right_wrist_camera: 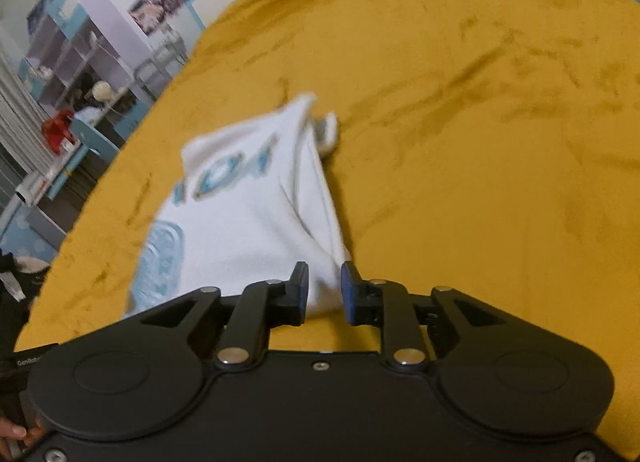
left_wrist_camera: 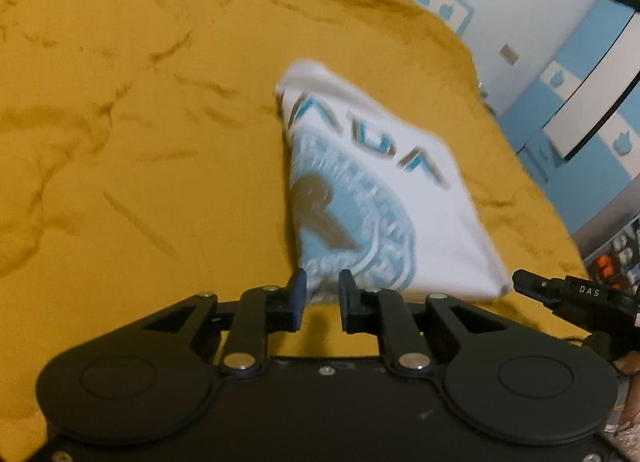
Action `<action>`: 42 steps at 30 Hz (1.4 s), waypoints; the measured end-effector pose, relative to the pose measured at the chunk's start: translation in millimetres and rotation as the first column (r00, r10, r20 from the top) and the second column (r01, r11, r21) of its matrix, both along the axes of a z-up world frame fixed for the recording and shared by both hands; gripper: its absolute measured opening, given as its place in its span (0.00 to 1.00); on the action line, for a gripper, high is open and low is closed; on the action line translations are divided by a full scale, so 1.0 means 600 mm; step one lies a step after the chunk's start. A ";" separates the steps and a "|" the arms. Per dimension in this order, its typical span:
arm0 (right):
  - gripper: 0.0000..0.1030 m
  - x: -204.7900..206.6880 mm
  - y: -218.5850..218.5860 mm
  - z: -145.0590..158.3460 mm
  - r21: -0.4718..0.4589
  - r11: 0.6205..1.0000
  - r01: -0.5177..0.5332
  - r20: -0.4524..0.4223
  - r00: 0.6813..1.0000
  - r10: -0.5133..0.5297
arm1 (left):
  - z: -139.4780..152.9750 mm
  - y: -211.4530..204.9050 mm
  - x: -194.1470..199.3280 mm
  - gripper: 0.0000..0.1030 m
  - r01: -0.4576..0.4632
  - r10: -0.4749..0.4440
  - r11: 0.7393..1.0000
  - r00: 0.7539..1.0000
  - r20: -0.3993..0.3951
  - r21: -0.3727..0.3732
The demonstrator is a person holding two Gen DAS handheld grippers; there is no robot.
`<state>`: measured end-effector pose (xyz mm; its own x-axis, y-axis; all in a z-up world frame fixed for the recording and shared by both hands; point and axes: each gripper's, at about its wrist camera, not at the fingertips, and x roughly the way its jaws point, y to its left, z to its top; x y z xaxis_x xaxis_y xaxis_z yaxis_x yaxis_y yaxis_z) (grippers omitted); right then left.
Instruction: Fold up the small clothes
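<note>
A white T-shirt (left_wrist_camera: 384, 198) with a light-blue round print and letters lies folded and narrow on the mustard-yellow bedspread (left_wrist_camera: 140, 142); it looks blurred. In the left wrist view my left gripper (left_wrist_camera: 323, 292) is at the shirt's near edge, jaws a little apart, pads not pressing the cloth. My right gripper (right_wrist_camera: 325, 286) is at the shirt's (right_wrist_camera: 256, 206) near right corner. White cloth shows in the gap between its blue pads, which stand apart. One right-gripper finger (left_wrist_camera: 532, 286) shows by the shirt's near corner.
The yellow bedspread (right_wrist_camera: 480, 142) is rumpled with creases all round the shirt. Blue and white cupboards (left_wrist_camera: 588, 94) stand beyond the bed's right side. Shelves and a desk with clutter (right_wrist_camera: 76, 102) stand off the other edge. A hand (right_wrist_camera: 16, 432) grips the right tool's handle.
</note>
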<state>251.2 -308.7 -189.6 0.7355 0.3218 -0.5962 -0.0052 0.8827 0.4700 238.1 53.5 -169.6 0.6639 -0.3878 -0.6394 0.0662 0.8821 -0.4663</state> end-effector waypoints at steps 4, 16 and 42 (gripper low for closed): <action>0.19 0.014 0.019 0.031 -0.010 0.999 -0.036 0.055 0.998 0.037 | 0.027 -0.006 0.021 0.26 -0.007 0.009 0.999 0.999 0.047 -0.038; 0.17 0.080 0.069 -0.010 -0.137 0.989 -0.059 -0.048 0.997 0.052 | -0.035 -0.038 0.092 0.27 -0.015 0.011 0.998 0.998 -0.062 -0.063; 0.36 0.276 0.070 0.037 -0.150 0.983 -0.102 0.127 0.985 0.121 | 0.029 -0.040 0.338 0.51 0.009 -0.009 1.000 0.995 0.094 0.003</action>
